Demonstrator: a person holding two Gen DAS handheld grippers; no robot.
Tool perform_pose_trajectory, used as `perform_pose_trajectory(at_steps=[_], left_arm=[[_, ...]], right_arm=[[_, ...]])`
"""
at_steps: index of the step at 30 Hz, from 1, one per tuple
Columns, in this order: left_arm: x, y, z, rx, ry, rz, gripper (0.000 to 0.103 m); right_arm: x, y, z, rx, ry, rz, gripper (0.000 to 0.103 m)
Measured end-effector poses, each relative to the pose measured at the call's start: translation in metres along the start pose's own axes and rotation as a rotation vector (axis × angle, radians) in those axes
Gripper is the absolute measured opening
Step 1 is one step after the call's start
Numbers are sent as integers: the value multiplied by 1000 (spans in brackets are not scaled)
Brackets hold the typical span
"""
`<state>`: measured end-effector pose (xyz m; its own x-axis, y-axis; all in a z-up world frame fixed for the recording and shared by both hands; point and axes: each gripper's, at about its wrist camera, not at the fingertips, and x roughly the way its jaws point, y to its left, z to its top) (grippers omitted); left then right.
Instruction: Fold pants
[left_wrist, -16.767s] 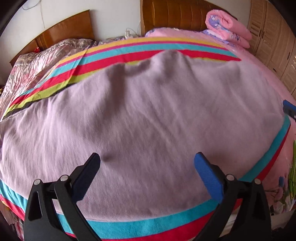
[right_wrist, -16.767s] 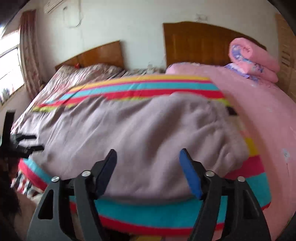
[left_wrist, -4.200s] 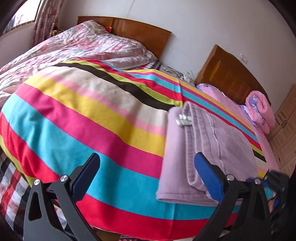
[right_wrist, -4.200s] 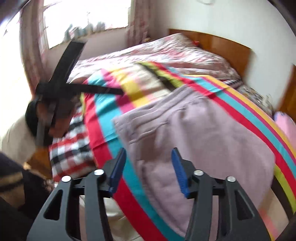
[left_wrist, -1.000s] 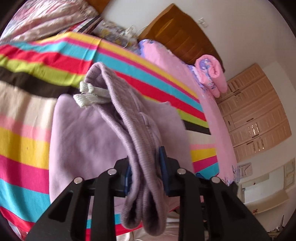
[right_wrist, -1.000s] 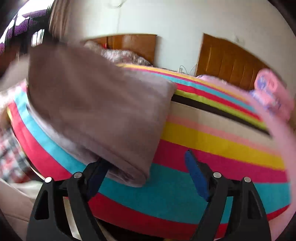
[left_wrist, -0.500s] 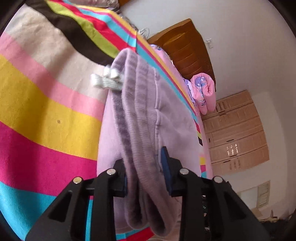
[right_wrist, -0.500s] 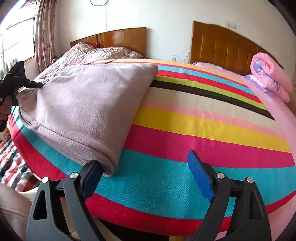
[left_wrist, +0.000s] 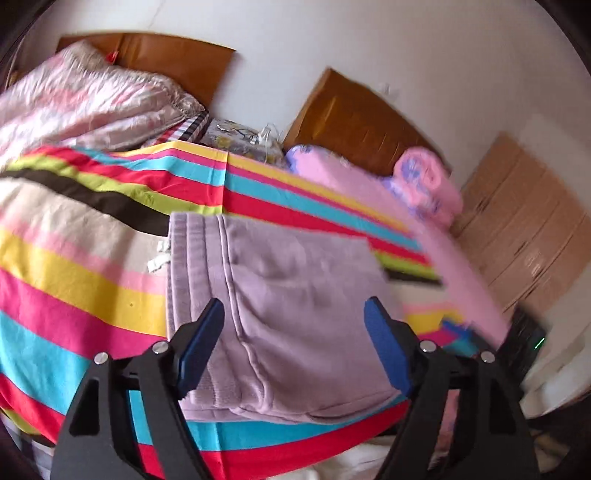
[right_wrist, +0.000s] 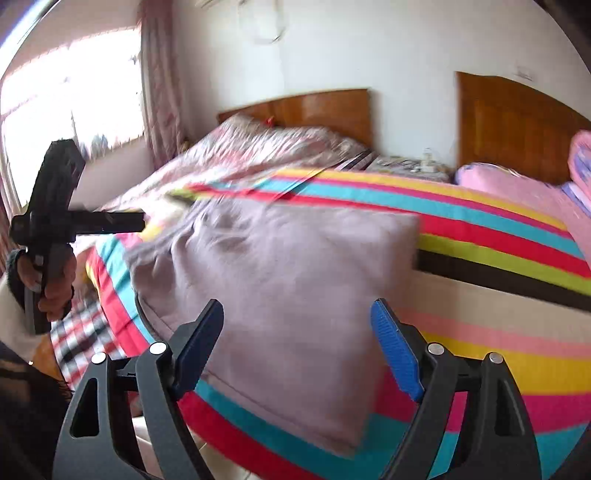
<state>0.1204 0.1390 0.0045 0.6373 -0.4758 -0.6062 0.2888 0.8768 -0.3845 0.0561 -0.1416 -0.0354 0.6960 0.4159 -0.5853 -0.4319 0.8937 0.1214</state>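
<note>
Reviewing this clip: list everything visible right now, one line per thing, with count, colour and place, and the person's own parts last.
pants: 1, lilac, folded flat near the bed's front edge
striped blanket: 1, multicolour stripes, spread under the pants
quilt: 1, pink patterned, crumpled at the far left bed
headboards: 2, brown wood, against the white wall
pink sheet: 1, covers the right bed
rolled blanket: 1, pink with purple print, by the right headboard
wardrobe: 1, light wood, far right
window with curtain: 1, bright, left wall
checked cloth: 1, red, white and black, beside the bed
left gripper: black, blue pads, open above the pants
right gripper: same, open
hand: 1, gripping the left gripper's handle
</note>
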Motion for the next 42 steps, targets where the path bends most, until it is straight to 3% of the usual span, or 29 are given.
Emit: perform_pose_trajectory(at_steps=[2, 3, 5, 7, 11, 19, 22, 25, 27, 30, 33, 35, 37, 39, 42], left_arm=[[31, -9, -20, 91, 93, 135, 78], [48, -7, -33, 118, 151, 199, 78], [56, -3, -50, 173, 127, 241, 78], [54, 0, -50, 157, 130, 232, 78], [53, 5, -42, 135, 165, 201, 83], [79, -9, -50, 208, 212, 312, 96], [82, -11, -49, 206, 223, 333, 98], [83, -11, -49, 201, 217, 334, 99], [83, -12, -49, 204, 213, 337, 99], [82, -12, -50, 203, 211, 338, 99], [82, -12, -50, 207, 209, 331, 99], [82, -11, -51, 204, 211, 342, 102], [81, -6, -52, 194, 211, 344, 102], [79, -3, -52, 185, 211, 340, 102], [80, -1, -51, 180, 212, 343, 102]], right_arm=[[27, 16, -13, -76, 119, 29, 80], [36, 22, -24, -124, 136, 4, 81], [33, 18, -27, -101, 111, 24, 81], [32, 8, -23, -58, 121, 69, 81], [32, 11, -26, -91, 121, 55, 82], [29, 12, -23, -106, 146, 91, 83], [23, 1, -3, -98, 157, 166, 83], [20, -19, 34, -133, 88, 119, 83], [30, -36, 57, -126, 60, 105, 85], [72, -69, 81, -58, 109, 189, 88], [122, -103, 88, -18, 192, 81, 87], [134, -123, 92, 59, 203, 52, 86], [124, -126, 103, 117, 139, 68, 86], [119, -116, 112, 81, 98, 90, 89], [131, -103, 116, -2, 124, 121, 90]])
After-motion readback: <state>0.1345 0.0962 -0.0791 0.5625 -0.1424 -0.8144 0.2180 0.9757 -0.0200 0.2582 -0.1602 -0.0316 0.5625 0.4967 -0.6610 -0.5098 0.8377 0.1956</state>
